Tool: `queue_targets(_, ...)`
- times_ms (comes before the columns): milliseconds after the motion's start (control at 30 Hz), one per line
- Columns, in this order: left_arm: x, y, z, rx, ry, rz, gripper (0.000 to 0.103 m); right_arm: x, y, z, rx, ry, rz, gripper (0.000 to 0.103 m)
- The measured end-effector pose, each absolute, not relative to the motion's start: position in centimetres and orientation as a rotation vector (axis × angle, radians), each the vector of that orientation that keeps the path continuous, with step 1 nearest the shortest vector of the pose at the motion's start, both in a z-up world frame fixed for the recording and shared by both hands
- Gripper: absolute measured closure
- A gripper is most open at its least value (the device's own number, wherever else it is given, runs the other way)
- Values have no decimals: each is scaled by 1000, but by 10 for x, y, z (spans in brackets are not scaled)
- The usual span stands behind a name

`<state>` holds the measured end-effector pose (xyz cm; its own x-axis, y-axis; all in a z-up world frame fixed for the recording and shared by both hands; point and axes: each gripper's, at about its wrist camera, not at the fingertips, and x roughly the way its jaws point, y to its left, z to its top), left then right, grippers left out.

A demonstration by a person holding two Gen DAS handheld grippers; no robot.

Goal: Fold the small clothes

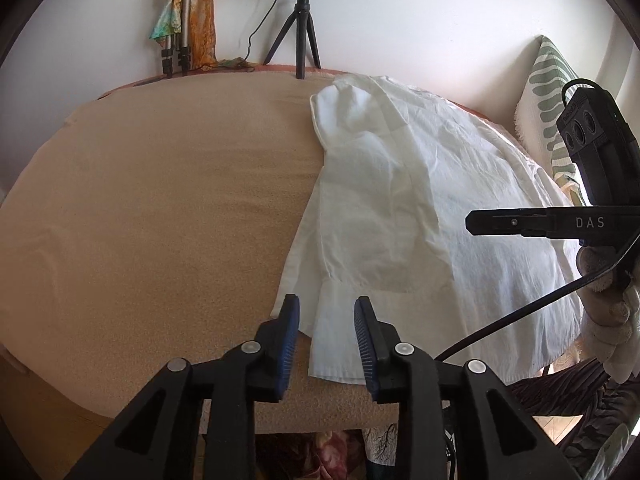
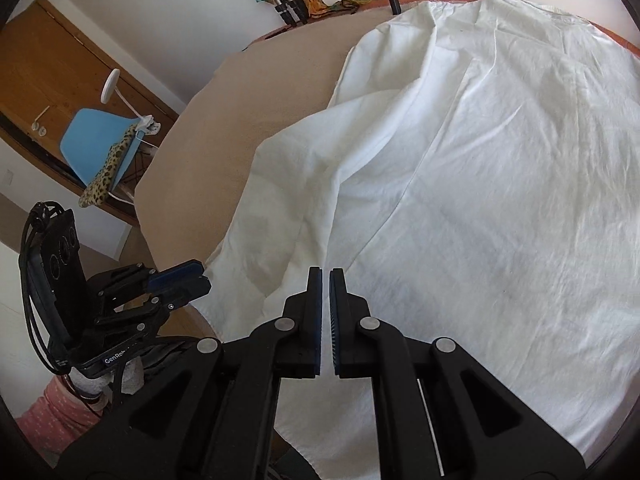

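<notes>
A white garment (image 1: pixel 420 208) lies spread on the right half of a tan padded table (image 1: pixel 160 208), one sleeve folded in over the body. Its cuff (image 1: pixel 336 344) hangs at the near table edge, between the fingers of my open left gripper (image 1: pixel 327 308). In the right wrist view the garment (image 2: pixel 480 184) fills most of the frame. My right gripper (image 2: pixel 325 276) hovers over it with jaws nearly closed and nothing between them. The left gripper (image 2: pixel 180 276) shows at the garment's left corner. The right gripper (image 1: pixel 520 222) shows side-on above the garment.
A ring-light tripod (image 1: pixel 302 36) and folded stands with scarves (image 1: pixel 180 24) stand at the table's far edge against the wall. A green patterned cushion (image 1: pixel 548 92) sits at the far right. A blue chair (image 2: pixel 100 140) and wooden door are off to the left.
</notes>
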<state>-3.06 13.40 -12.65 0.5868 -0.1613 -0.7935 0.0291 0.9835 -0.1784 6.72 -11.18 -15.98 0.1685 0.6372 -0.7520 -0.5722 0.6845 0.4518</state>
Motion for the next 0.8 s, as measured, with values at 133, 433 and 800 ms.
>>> queue_targets(133,-22,145,-131,-189,941,-80,46,73,-109,-142,70,1031,904,79)
queue_targets(433,0,149,-152,-258,1022,-65,58,83,-49,-159,-82,1047,876,77)
queue_targets(800,-11,140,-153,-269,988,-136,96,100,-87,-159,19,1108,854,77)
